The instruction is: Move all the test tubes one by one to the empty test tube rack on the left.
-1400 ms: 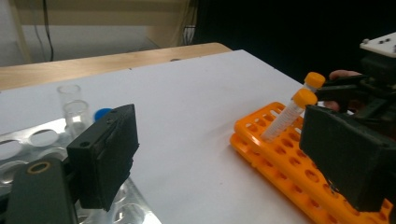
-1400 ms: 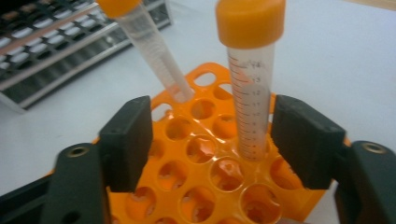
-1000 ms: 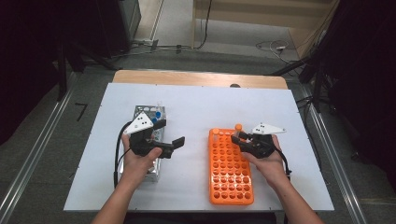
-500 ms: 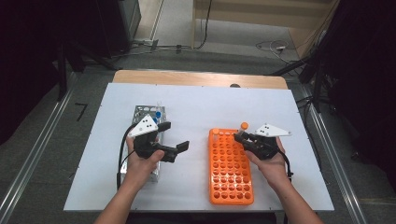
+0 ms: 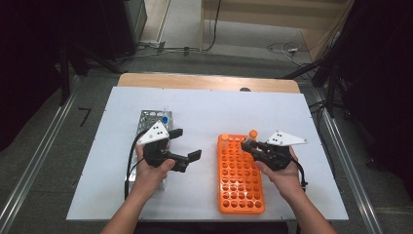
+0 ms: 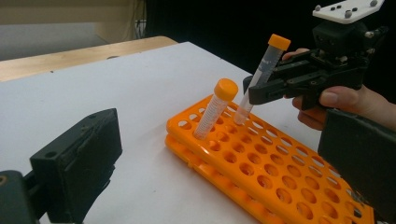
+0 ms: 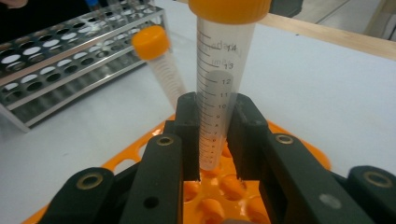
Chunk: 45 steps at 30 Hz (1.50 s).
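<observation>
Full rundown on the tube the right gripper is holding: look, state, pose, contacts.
The held tube is a clear plastic conical tube with an orange screw cap and printed graduation marks, 11 to 14 readable; it looks empty. The right gripper is clamped on its lower body, both black jaws pressing its sides. It leans slightly, cap up, its pointed tip at a hole in the far corner of the orange rack, beside a second capped tube already seated there. Whether the tip touches the rack is unclear.
</observation>
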Available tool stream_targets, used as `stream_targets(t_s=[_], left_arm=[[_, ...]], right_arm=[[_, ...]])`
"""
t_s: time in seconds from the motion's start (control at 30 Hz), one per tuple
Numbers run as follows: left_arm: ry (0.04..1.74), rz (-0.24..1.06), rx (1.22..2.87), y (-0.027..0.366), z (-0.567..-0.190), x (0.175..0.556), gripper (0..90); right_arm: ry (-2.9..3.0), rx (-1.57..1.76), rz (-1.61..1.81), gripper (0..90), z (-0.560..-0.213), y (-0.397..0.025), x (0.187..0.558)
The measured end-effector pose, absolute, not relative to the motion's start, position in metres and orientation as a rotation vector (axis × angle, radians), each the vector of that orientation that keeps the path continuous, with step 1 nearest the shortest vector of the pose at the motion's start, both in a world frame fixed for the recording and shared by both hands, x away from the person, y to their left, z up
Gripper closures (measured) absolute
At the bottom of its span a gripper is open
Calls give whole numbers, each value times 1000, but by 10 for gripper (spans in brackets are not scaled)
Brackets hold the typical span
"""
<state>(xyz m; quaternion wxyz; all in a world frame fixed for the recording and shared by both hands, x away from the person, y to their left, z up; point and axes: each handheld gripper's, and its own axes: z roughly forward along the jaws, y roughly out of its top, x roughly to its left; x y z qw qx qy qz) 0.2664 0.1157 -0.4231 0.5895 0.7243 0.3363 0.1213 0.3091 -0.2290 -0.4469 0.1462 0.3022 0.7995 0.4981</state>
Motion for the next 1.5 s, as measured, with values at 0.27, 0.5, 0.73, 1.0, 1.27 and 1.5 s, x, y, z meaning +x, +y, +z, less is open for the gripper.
stream_targets(t_s=[0.27,0.5,0.73,1.0,1.27,1.5], left_arm=[[751,266,1692,108,-419,264,0],[725,259,1706,96,-416,261,18],[704,236,1741,78,-415,257,164],[636,196,1752,64,-415,254,385],[624,163,1754,56,-418,256,537],[572,148,1791,51,-419,254,674]], right_arm=[[2356,812,1459,729,-445,-217,302],[2399,766,1474,729,-443,-205,294],[2441,720,1493,729,-442,-193,286],[2485,669,1502,729,-443,-180,278],[2535,616,1502,729,-444,-169,271],[2576,553,1516,729,-443,-162,266]])
